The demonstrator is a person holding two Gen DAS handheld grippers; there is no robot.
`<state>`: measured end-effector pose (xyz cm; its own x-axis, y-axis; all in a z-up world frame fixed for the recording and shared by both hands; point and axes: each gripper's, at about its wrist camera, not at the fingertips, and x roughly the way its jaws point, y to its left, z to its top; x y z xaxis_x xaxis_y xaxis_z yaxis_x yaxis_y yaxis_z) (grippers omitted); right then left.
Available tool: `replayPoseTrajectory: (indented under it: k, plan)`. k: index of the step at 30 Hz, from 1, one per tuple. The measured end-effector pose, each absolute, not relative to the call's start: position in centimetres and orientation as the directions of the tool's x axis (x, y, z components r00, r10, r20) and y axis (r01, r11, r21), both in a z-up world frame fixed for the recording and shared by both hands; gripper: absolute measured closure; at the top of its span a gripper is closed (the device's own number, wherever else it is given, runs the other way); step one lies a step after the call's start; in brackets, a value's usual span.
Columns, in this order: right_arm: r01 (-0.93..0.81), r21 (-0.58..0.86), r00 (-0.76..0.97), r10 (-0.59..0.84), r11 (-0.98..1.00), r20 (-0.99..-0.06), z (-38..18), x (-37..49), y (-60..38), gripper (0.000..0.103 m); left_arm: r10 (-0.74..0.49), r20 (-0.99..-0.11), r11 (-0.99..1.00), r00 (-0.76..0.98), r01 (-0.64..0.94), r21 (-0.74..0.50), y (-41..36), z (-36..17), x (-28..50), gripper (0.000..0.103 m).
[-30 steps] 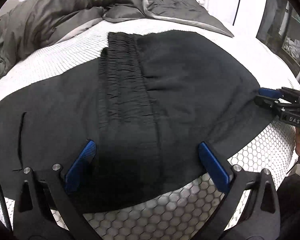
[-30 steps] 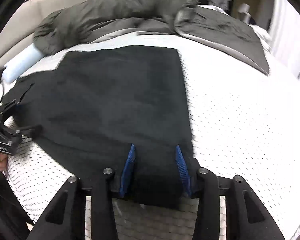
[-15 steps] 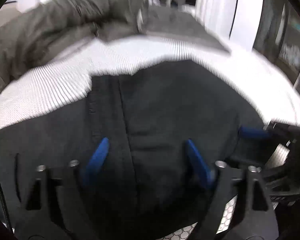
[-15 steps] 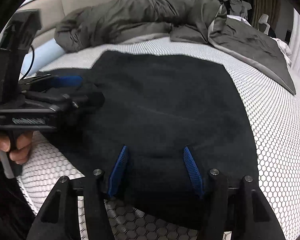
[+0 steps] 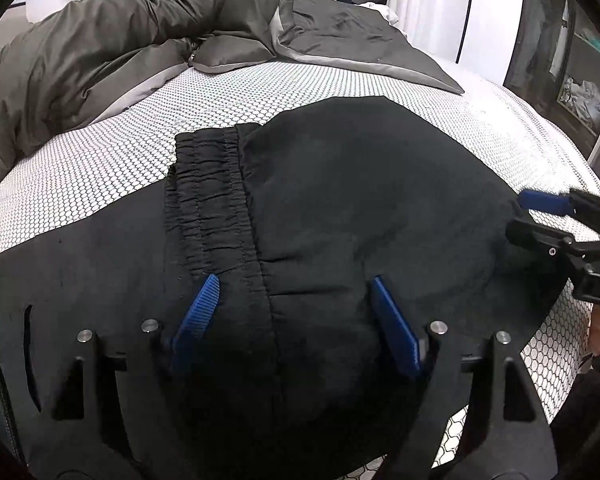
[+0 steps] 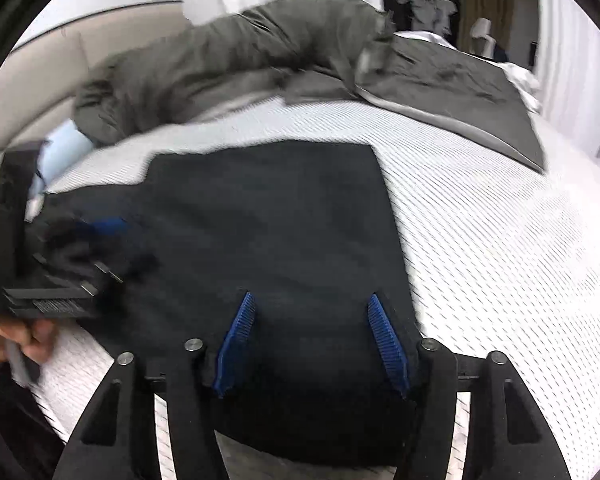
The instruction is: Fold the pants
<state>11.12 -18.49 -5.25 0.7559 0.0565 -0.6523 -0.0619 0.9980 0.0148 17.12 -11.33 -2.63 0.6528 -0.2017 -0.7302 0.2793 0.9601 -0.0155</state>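
— The biggest thing here is the bed (image 5: pixel 112 168), with its white honeycomb-patterned cover, and a grey duvet (image 5: pixel 112 36) is bunched at the far side. What does each camera give you?

— The left wrist view is sharp. It shows the black pants (image 5: pixel 360 200) lying flat on the bed, and only there can I see the gathered elastic waistband (image 5: pixel 210 196) and a dark shelf unit (image 5: pixel 572 72) at the right edge. The right wrist view is blurred. It alone shows a pale blue pillow (image 6: pixel 66 142) and a beige headboard (image 6: pixel 40 68).

— And the grippers?

— The left gripper (image 5: pixel 294 304) has its 2 blue pads spread wide over the cloth near the waistband, with no fabric pinched. The right gripper (image 6: pixel 312 328) also stands apart above the pants' near edge; its jaws have just been opening, with cloth lying under the gap and not clamped.

— Any writing?

— There are pale marks on the right gripper's body at the left view's edge, but they're too small to read.
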Motion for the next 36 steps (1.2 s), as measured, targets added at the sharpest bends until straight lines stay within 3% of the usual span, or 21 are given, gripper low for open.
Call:
replayPoseTrajectory:
  k: [5, 9, 15, 18, 26, 29, 33, 36]
  plan:
    - [-0.133, -0.007, 0.697, 0.089, 0.991, -0.711, -6.2, 16.3, -14.6, 0.035, -0.199, -0.734, 0.961, 0.65, 0.277, -0.016, -11.3, -2.8, 17.3, 0.024]
    - [-0.155, -0.106, 0.647, 0.02, 0.982, -0.763, -7.8, 19.2, -13.9, 0.035, -0.202, -0.745, 0.961, 0.636, 0.277, -0.024, -11.3, -2.9, 17.7, 0.024]
    - [0.073, -0.195, 0.654, -0.195, 0.978, -0.731, -7.5, 19.1, -20.4, 0.034, -0.194, -0.747, 0.961, 0.637, 0.276, -0.014, -11.5, -2.9, 17.7, 0.024]
    - [0.102, -0.077, 0.67, -0.126, 0.992, -0.732, -7.8, 18.7, -22.7, 0.034, -0.177, -0.747, 0.962, 0.64, 0.274, 0.007, -11.7, -2.6, 17.6, 0.024]
    - [0.022, -0.116, 0.712, -0.097, 0.993, -0.695, -7.0, 17.8, -20.9, 0.034, -0.218, -0.675, 0.946, 0.705, 0.322, 0.031, -14.3, 1.4, 17.2, 0.024]
    - [0.026, -0.056, 0.735, -0.058, 0.998, -0.676, -5.9, 17.0, -20.7, 0.034, -0.211, -0.701, 0.939, 0.681, 0.341, 0.049, -16.6, 0.7, 20.2, 0.024]
    - [-0.027, -0.051, 0.694, -0.018, 0.998, -0.72, -6.8, 18.3, -20.1, 0.035, -0.149, -0.774, 0.952, 0.615, 0.302, 0.056, -16.9, -2.0, 24.1, 0.035]
    - [-0.029, -0.101, 0.664, -0.056, 0.994, -0.745, -7.7, 18.7, -20.0, 0.034, -0.182, -0.771, 0.958, 0.61, 0.288, 0.002, -15.7, -1.9, 24.6, 0.04]
